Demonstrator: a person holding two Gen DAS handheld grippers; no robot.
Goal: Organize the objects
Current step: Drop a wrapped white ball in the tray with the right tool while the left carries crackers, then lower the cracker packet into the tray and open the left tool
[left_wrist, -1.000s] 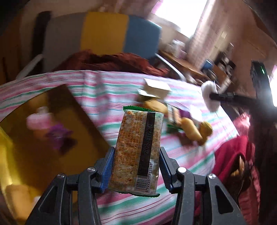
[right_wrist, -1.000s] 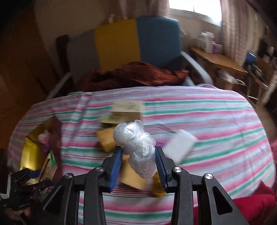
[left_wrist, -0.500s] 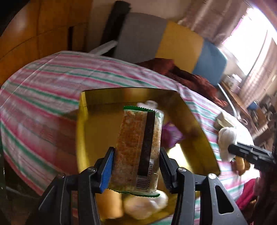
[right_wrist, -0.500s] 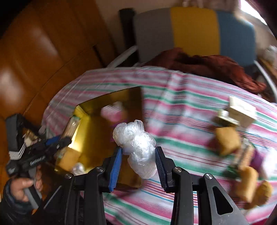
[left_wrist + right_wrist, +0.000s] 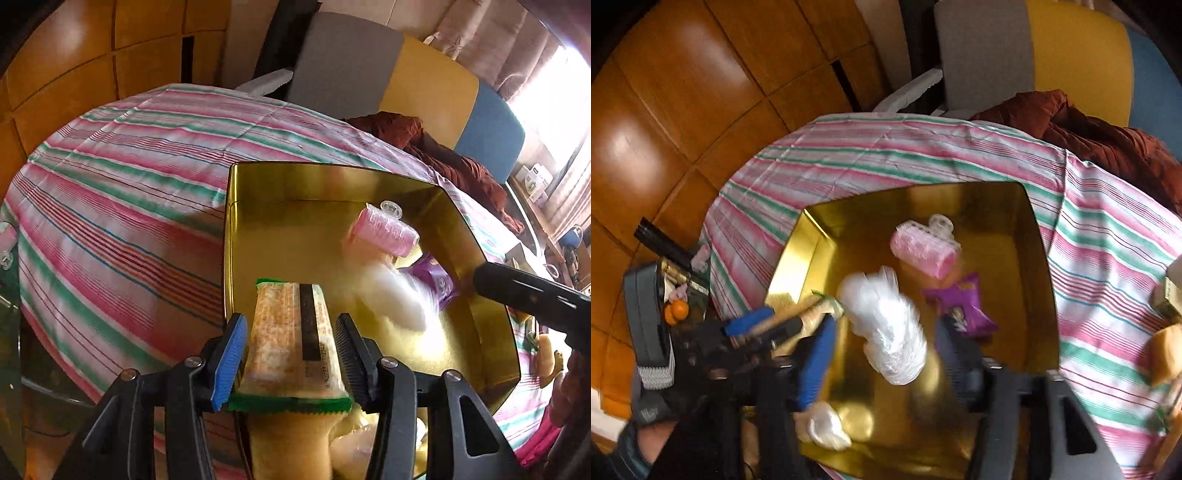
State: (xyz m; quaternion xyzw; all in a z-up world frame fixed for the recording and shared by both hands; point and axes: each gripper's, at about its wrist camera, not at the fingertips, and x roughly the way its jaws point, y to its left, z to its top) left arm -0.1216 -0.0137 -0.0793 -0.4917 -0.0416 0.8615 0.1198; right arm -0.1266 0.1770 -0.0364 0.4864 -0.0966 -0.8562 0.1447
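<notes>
Hovering now over the gold tray [image 5: 480, 332] rather than the bench, left gripper [image 5: 290, 354] jaws loosen around the snack packet [image 5: 291, 332]; right gripper [image 5: 886, 354] jaws seemingly spread, releasing the blurred plastic bundle [image 5: 886, 328] into it.

The left hand-held gripper [image 5: 290, 354], black-framed with one blue ribbed pad and one dark pad, has its fingers parted slightly wider than the orange-speckled, green-edged snack packet [image 5: 291, 343] standing between them. The right hand-held gripper [image 5: 886, 354], of the same build, has its fingers spread wide, with a crumpled clear plastic bag [image 5: 886, 332] loose between them, touching neither pad.
</notes>
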